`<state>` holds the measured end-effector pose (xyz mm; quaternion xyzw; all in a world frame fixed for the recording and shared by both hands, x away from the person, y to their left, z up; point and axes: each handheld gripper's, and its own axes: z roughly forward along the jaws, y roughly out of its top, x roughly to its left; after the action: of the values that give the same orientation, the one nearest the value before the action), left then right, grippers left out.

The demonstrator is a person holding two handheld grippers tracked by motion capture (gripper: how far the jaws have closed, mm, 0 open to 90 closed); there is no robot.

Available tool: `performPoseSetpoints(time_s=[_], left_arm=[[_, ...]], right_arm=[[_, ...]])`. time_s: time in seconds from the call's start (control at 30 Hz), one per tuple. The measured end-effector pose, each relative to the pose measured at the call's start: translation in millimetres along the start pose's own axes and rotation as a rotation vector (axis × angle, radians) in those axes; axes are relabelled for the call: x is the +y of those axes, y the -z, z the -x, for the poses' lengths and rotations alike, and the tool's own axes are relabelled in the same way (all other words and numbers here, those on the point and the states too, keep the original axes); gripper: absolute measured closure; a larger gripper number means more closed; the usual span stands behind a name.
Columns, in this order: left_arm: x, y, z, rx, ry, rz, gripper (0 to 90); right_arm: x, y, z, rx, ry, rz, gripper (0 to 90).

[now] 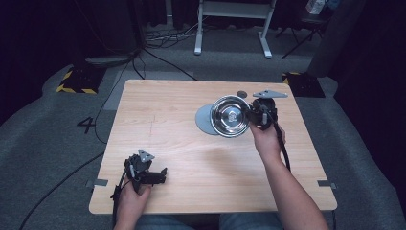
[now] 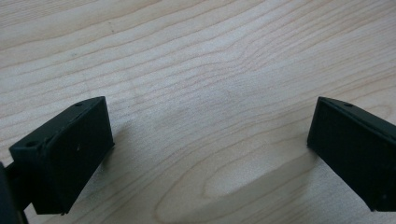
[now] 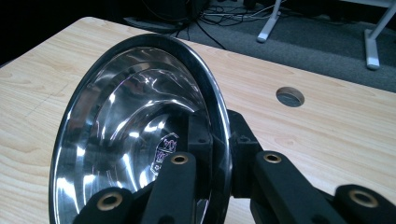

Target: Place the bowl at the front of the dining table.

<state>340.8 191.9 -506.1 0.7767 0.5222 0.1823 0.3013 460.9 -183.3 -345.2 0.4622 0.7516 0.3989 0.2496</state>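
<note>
- Fingers (image 3: 201, 140) of the right gripper (image 1: 253, 114) are clamped on the rim of a steel bowl (image 1: 230, 115): one black finger sits inside the bowl against its shiny wall, the other presses on the outside, with the rim pinched between them.
- From the right gripper view the bowl (image 3: 140, 130) stands tilted up on edge, its open side turned to the left of that view and a small printed mark showing near its bottom.
- Seen from the high view, the bowl is at the far right part of the counter (image 1: 191, 163), with the person's right hand (image 1: 265, 139) just behind the gripper.
- A grey round mat (image 1: 205, 120) lies flat on the counter, partly under the bowl's left side; whether the bowl touches it I cannot tell.
- A small round hole (image 3: 290, 96) in the counter lies just beyond the bowl.
- Fingers (image 2: 70, 154) of the left gripper (image 1: 146, 172) are spread wide, holding nothing, with bare wood between them.
- That gripper rests low at the near left corner of the counter, well apart from the bowl.
</note>
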Motion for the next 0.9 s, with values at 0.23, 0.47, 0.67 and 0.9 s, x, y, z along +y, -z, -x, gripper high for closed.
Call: performPoseSetpoints(time_s=[0.23, 0.47, 0.67, 0.9], left_arm=[[0.0, 0.0, -0.1, 0.001, -0.001, 0.0, 0.3], [0.4, -0.4, -0.1, 0.003, 0.0, 0.001, 0.3], [1.5, -1.0, -0.3, 0.004, 0.0, -0.001, 0.3], [1.5, -1.0, -0.3, 0.003, 0.0, -0.002, 0.3]], right_arm=[[13.4, -12.0, -3.6, 0.0, 0.006, -0.003, 82.9], [24.7, -25.0, -4.7, 0.013, -0.012, -0.012, 82.9], [33.9, -35.5, -2.6, 0.012, -0.017, -0.018, 82.9], [42.5, -52.5, -3.6, -0.005, -0.002, -0.04, 82.9]])
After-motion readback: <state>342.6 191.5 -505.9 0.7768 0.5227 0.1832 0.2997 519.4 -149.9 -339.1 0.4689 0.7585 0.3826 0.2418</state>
